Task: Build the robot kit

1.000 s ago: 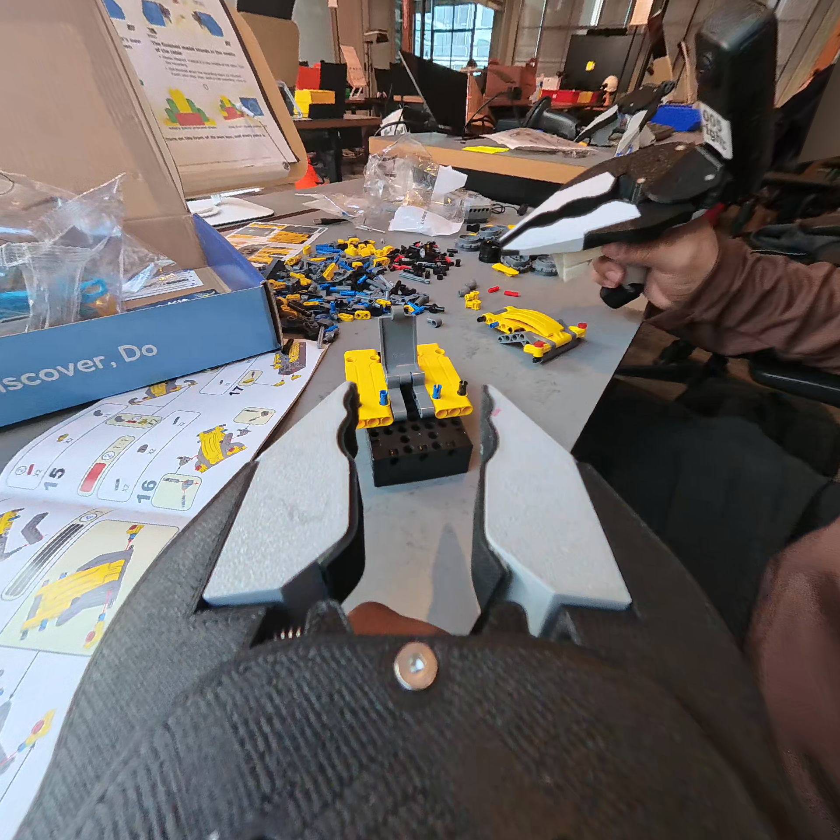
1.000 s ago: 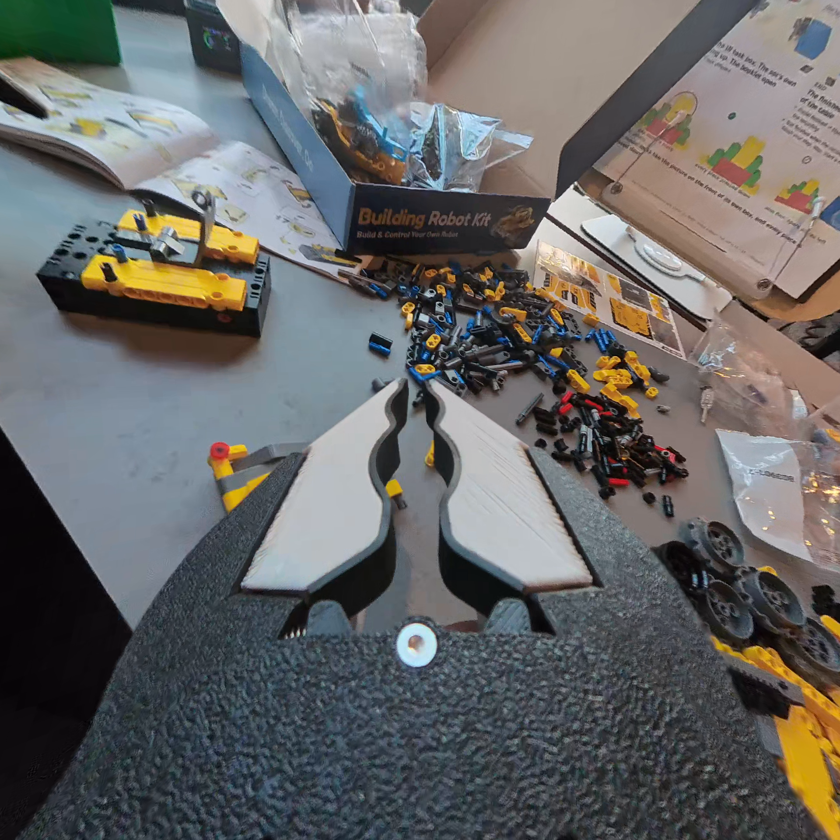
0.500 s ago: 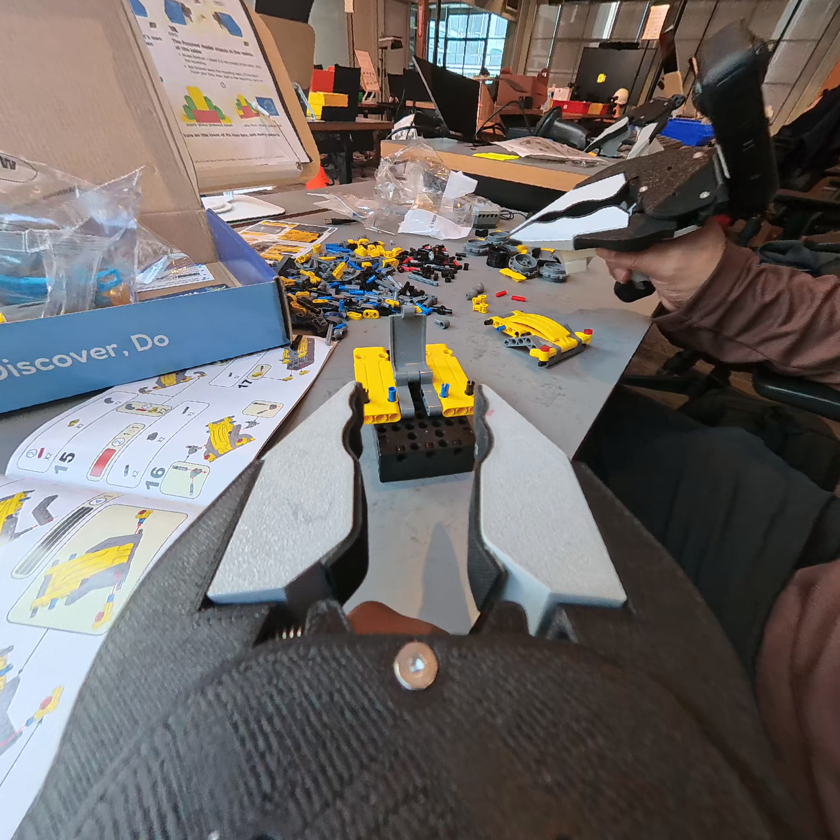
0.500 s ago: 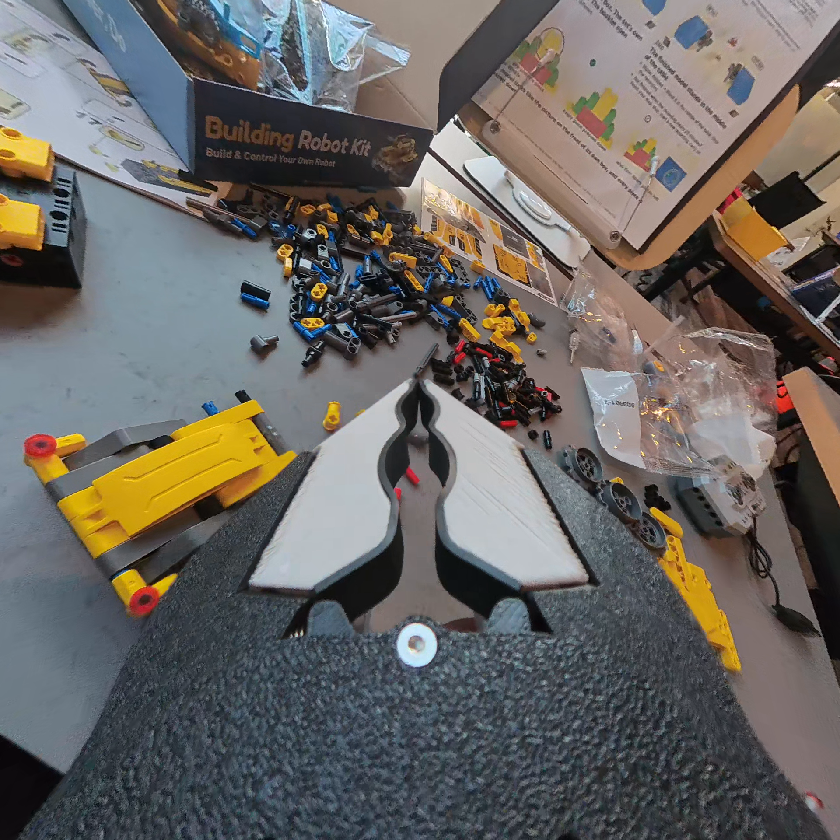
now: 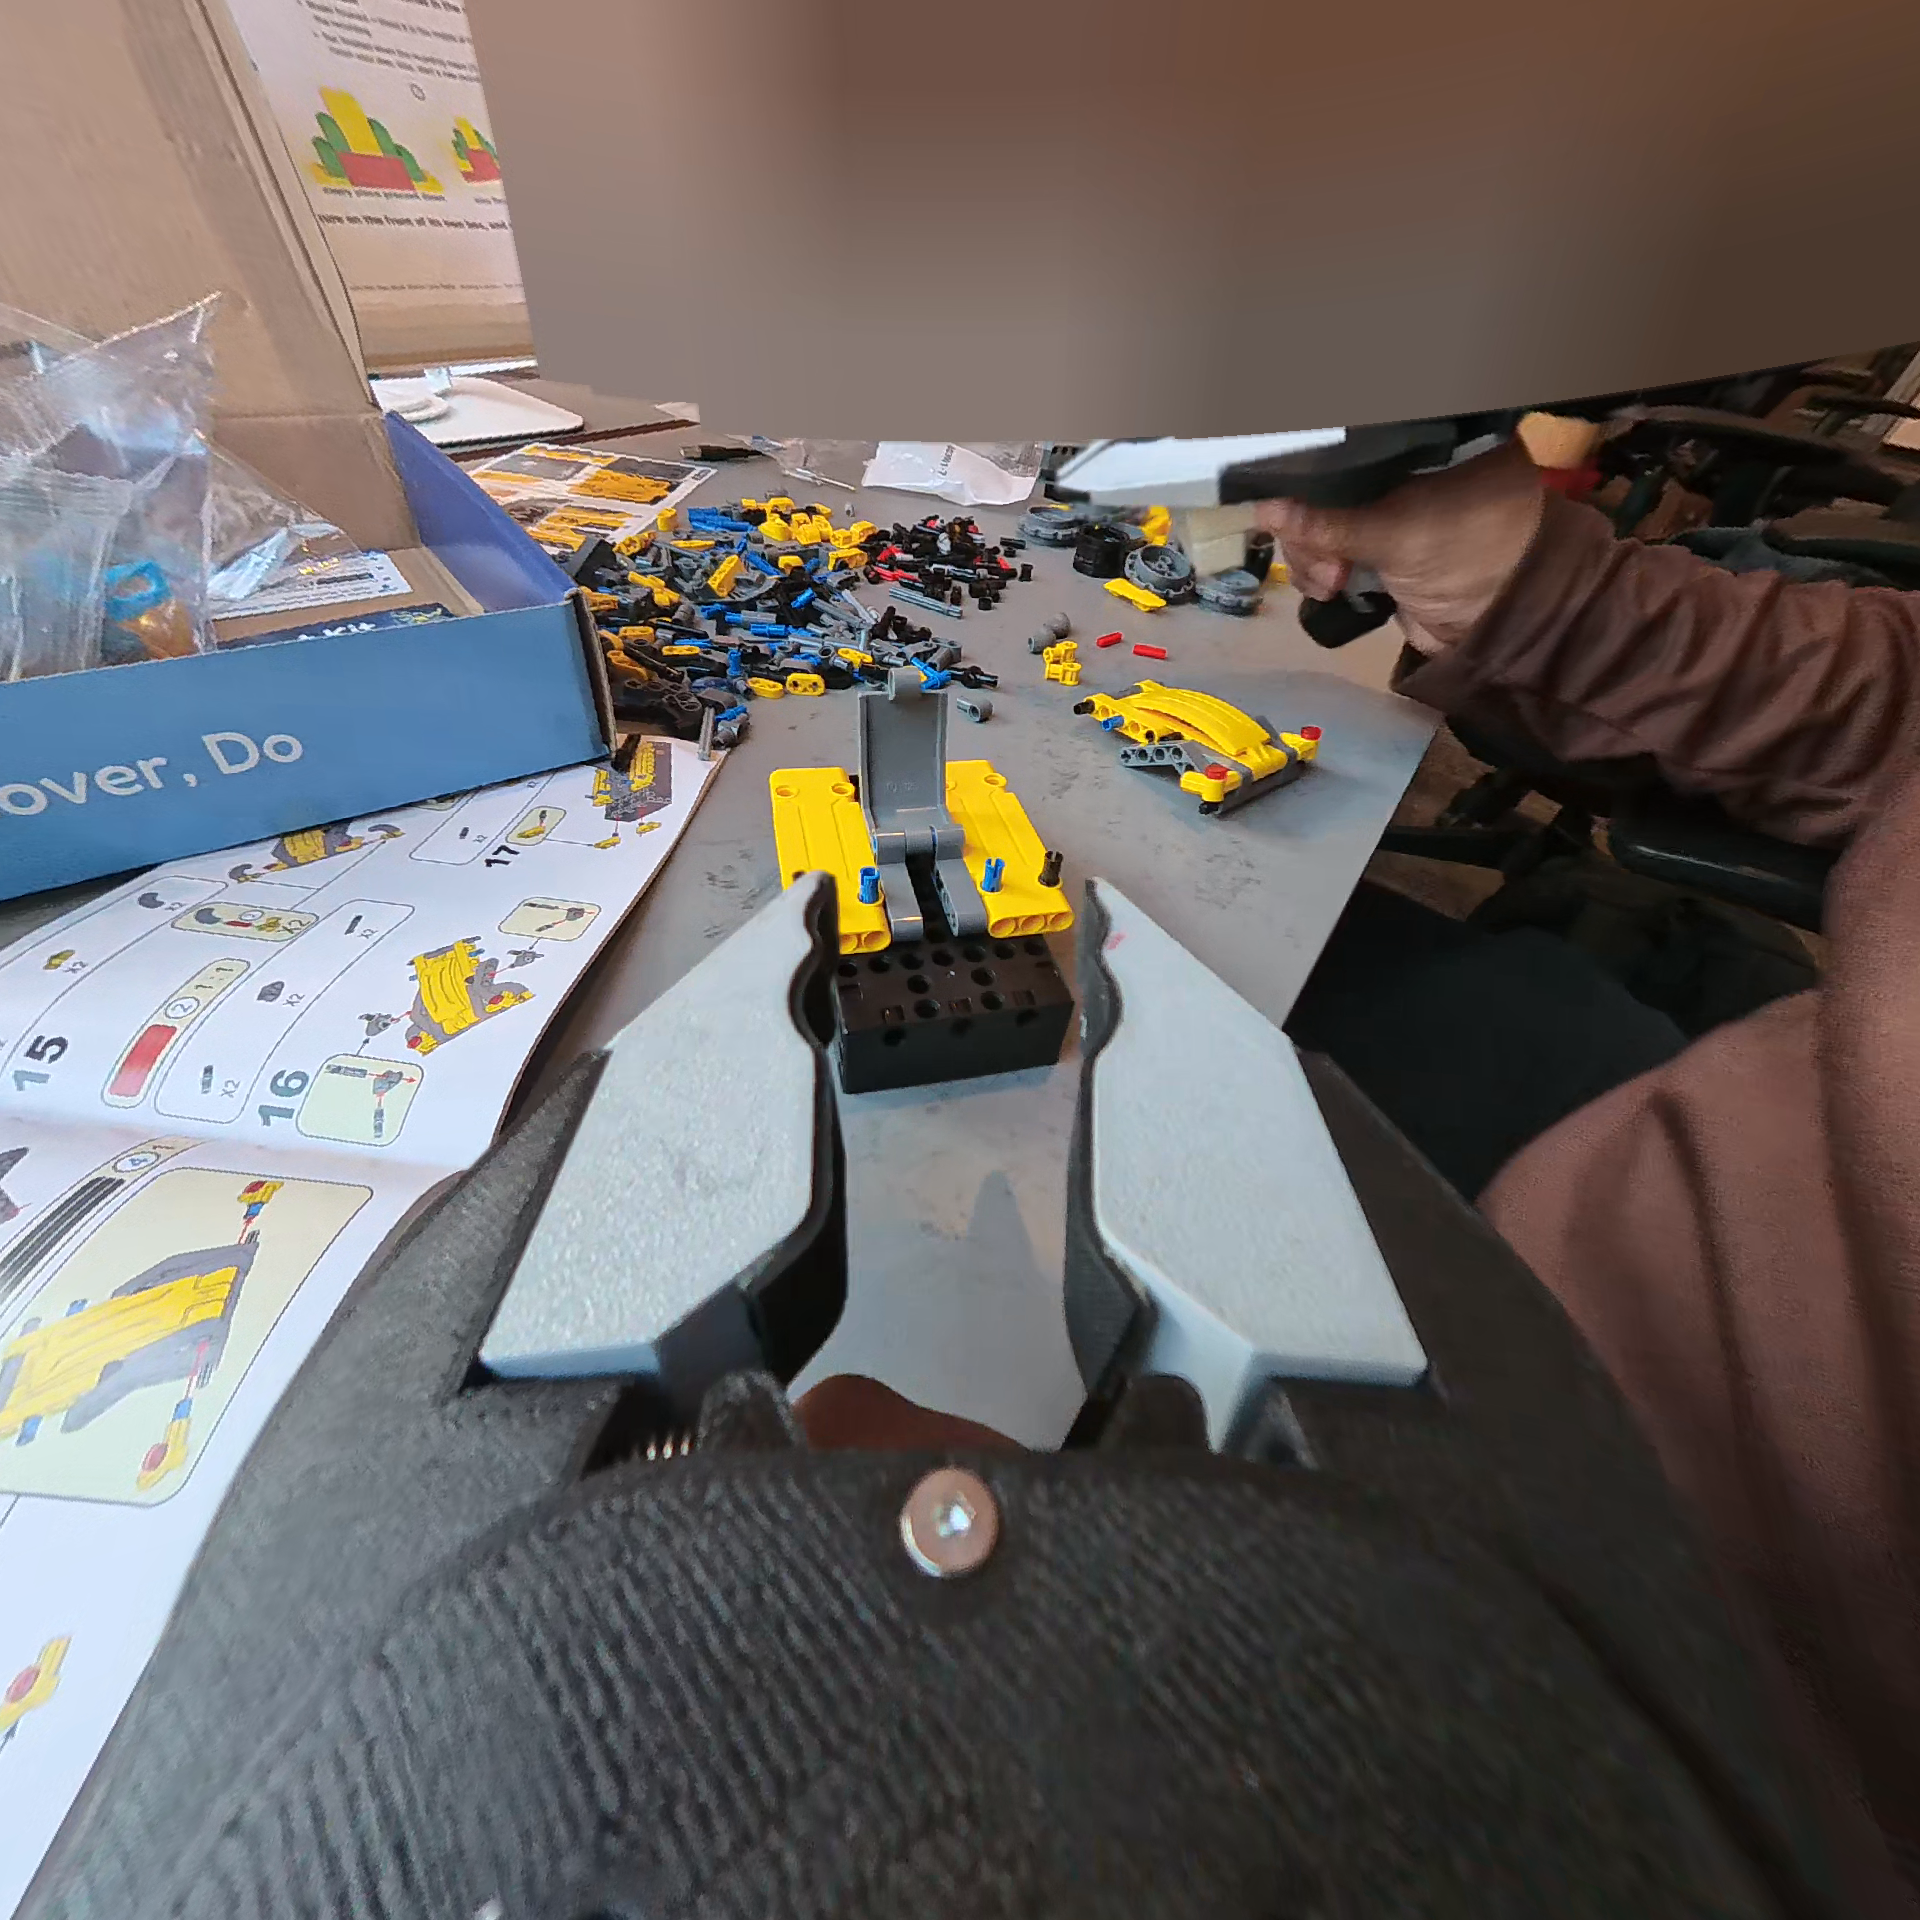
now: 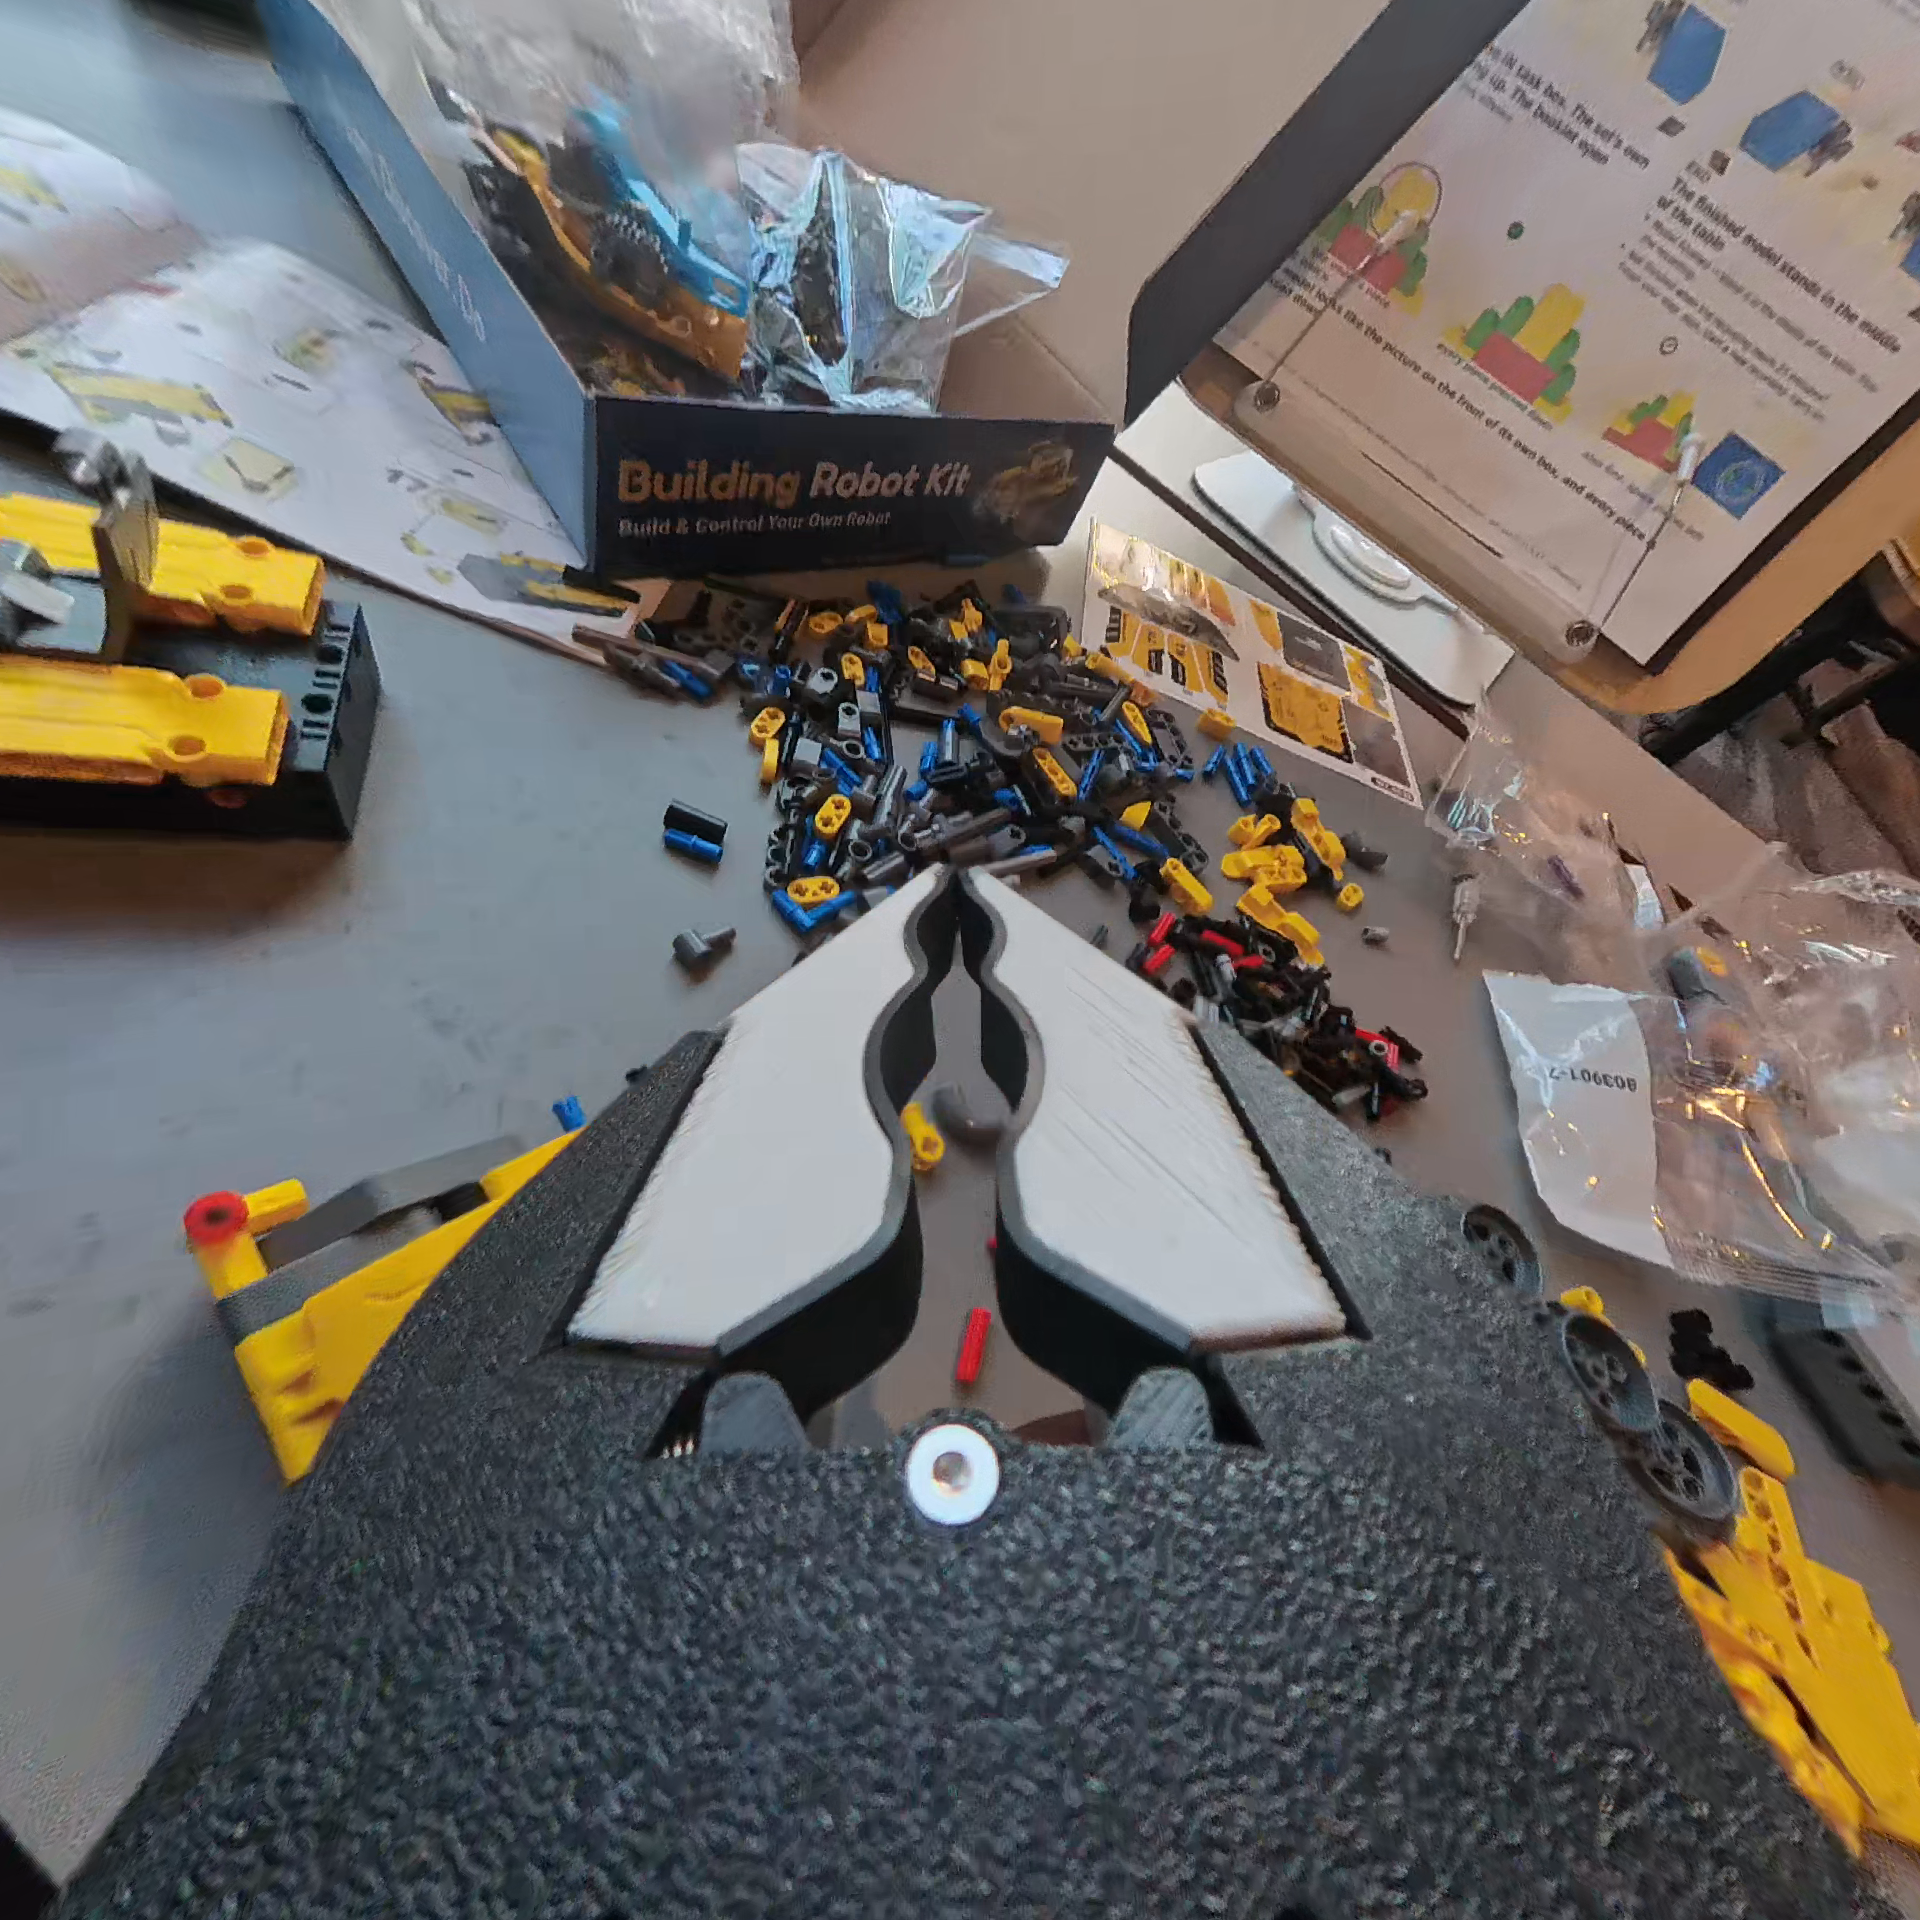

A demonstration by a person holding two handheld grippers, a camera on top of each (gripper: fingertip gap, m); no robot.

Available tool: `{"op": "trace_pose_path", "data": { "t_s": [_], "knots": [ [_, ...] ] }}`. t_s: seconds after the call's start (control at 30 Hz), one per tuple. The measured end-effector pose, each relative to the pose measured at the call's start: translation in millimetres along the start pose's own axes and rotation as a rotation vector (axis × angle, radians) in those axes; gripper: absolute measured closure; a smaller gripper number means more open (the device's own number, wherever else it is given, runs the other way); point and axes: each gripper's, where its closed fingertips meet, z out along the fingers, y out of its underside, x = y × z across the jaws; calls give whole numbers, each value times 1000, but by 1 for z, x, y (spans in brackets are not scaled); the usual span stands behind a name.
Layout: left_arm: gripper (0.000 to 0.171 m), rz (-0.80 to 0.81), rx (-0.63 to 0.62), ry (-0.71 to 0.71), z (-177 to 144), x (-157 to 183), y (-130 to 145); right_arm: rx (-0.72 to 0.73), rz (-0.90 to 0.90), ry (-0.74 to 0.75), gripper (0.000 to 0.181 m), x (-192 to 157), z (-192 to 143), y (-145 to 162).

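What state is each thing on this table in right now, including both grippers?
left gripper: open, straddling the black block's near end
right gripper: shut, empty, above the loose parts
black block: flat on table, grey flap raised
kit box: open, bags inside
instruction booklet: open, flat

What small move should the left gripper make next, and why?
Probably ease the left gripper forward a little and shut it on the black block. Its jaws are open, one on each side of the block's near end, but neither clearly touches it. The right gripper is shut and empty, held above the loose parts pile, so it offers no hold.
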Motion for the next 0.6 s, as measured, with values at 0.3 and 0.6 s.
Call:
{"op": "trace_pose_path", "data": {
  "t_s": [0.3, 0.6],
  "knots": [
    [129, -31, 10, 12, -2, -2, -2, 73, 34, -45, 181, 9, 28, -24],
    [136, 38, 30, -39, -7, -1, -2, 114, 98, -91, 181, 5, 20, -18]
  ]
}}
